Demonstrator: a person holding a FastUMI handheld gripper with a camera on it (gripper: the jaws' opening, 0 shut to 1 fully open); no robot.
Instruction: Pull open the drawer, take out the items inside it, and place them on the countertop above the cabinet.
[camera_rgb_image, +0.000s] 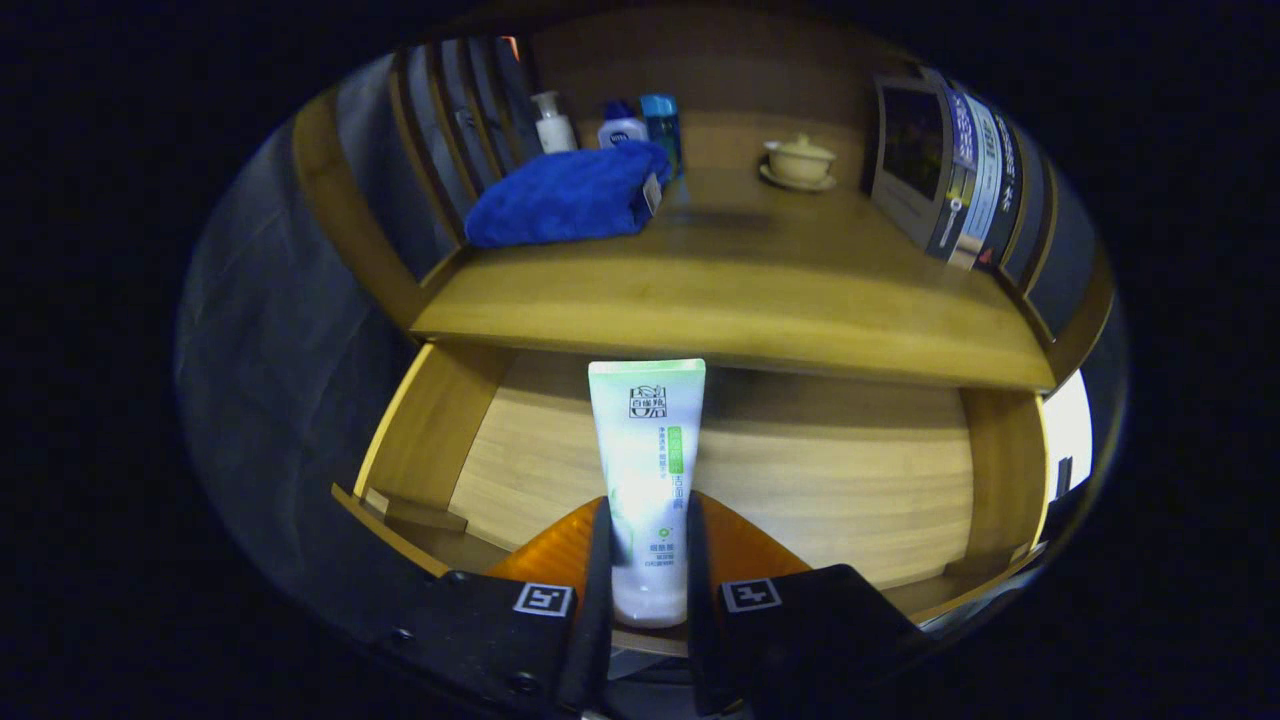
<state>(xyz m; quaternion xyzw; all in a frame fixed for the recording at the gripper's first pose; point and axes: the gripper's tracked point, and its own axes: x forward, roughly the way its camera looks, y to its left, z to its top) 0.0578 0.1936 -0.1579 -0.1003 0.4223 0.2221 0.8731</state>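
White-and-green tube (647, 470) clamped between both fingers of the gripper (647, 590), above the open wooden drawer (800, 480). Blue towel (565, 195) on the countertop (720, 290) beyond.

The scene is dim and warm-toned. The brightest thing is the white tube (647, 470), clamped between both fingers of the gripper (648, 570), with a soft glare along its lower body. The countertop (740, 290) above the tube casts a dark band onto the drawer (800, 480) floor. Away from the tube, straight edges bow and detail softens.
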